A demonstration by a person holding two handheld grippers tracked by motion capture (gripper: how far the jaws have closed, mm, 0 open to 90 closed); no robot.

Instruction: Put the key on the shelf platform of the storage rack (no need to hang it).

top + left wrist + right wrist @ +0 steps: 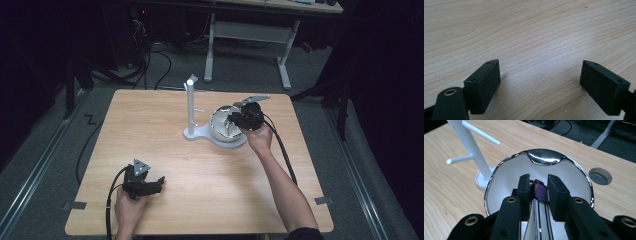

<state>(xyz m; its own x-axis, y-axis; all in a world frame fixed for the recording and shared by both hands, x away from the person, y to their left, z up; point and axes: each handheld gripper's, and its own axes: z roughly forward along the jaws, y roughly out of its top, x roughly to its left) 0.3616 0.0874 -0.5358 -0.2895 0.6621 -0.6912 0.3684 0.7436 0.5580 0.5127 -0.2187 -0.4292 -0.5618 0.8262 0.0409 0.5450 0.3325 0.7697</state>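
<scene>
Your right gripper [234, 119] sits at the far middle of the table [150, 130], its jaws drawn narrow around a thin flat strip [541, 195] that stands on edge inside a shiny bowl [222, 127]. In the right gripper view the strip shows a fine purple dotted mesh near its top and dark stripes lower down; what it is made of you cannot tell. The bowl [579, 172] is round, white and smooth inside, with a mirror-bright chrome rim that dips into a wavy lip on its far side.

Just left of the bowl stands a white stand [191, 107]: an upright post on a flat rounded base, with thin round pegs [480, 132] sticking out sideways. Its base touches or runs under the bowl; which one is not clear. Beyond the bowl on the right, a round grey-lined hole [600, 176] is cut into the tabletop.

Your left gripper [150, 186] rests low at the near left, well apart from the bowl. Its jaws stand wide, blocky matte-black pads [484, 85] over bare pale wood with straight grain [536, 37].

Off the far edge, a white-legged desk [250, 30] and loose cables [150, 60] lie on the grey floor.
</scene>
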